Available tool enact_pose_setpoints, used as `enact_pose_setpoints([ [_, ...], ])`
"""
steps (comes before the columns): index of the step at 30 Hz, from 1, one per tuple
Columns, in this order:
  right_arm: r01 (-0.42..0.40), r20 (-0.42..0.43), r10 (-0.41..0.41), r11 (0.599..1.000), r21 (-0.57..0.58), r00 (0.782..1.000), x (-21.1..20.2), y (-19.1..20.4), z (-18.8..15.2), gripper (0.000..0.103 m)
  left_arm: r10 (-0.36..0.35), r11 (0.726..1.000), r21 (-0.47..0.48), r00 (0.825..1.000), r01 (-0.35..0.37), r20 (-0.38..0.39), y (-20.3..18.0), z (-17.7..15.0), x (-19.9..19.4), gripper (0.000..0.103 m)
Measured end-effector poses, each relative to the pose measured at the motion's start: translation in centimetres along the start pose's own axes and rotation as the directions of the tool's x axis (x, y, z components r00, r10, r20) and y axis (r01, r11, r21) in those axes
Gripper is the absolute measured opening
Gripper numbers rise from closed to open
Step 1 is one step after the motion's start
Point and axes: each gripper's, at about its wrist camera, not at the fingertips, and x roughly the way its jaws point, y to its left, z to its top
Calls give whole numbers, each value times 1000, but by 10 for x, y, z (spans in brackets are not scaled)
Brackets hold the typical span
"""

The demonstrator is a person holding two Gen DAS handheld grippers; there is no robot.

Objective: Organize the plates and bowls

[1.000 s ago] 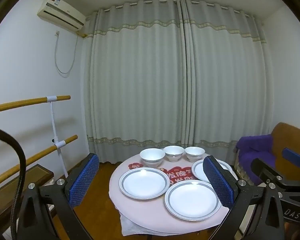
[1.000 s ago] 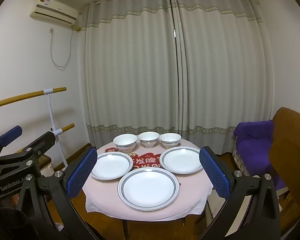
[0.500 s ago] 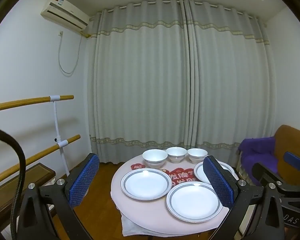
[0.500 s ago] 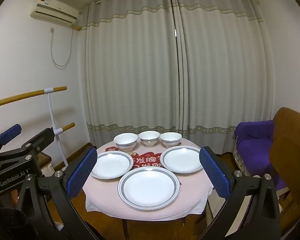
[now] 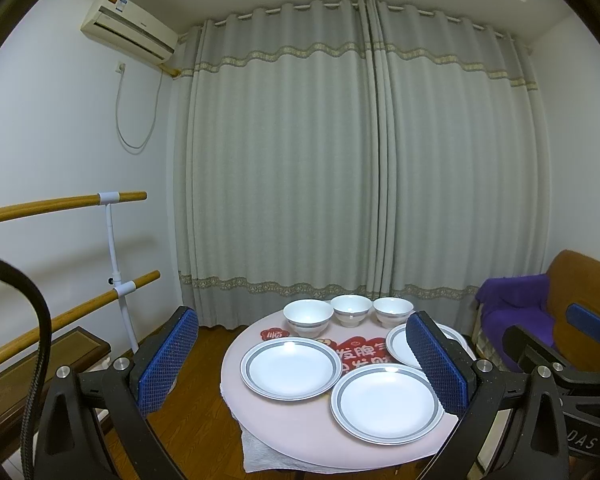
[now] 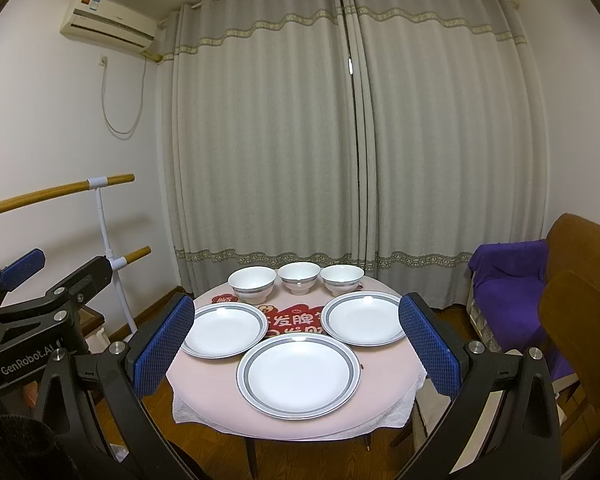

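Note:
A round pink table carries three white plates with grey rims and three white bowls. In the right wrist view the plates lie at left, front and right. Behind them, the bowls stand in a row. My left gripper is open, short of the table, facing the left plate and front plate. My right gripper is open and empty, held back from the table's near edge.
Red paper cutouts lie mid-table. Wooden rails run along the left wall. A sofa with a purple cloth and a wooden chair back stand at the right. Grey curtains hang behind the table.
The left wrist view has drifted slightly. Both grippers remain open and no dish has moved.

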Motion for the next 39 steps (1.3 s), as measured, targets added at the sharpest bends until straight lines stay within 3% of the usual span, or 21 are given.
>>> enact_pose_setpoints([
  [39, -2, 11, 2, 1000, 3, 1000, -6, 4, 3, 103, -1, 1000, 4, 1000, 1, 19, 2, -2, -12, 102],
])
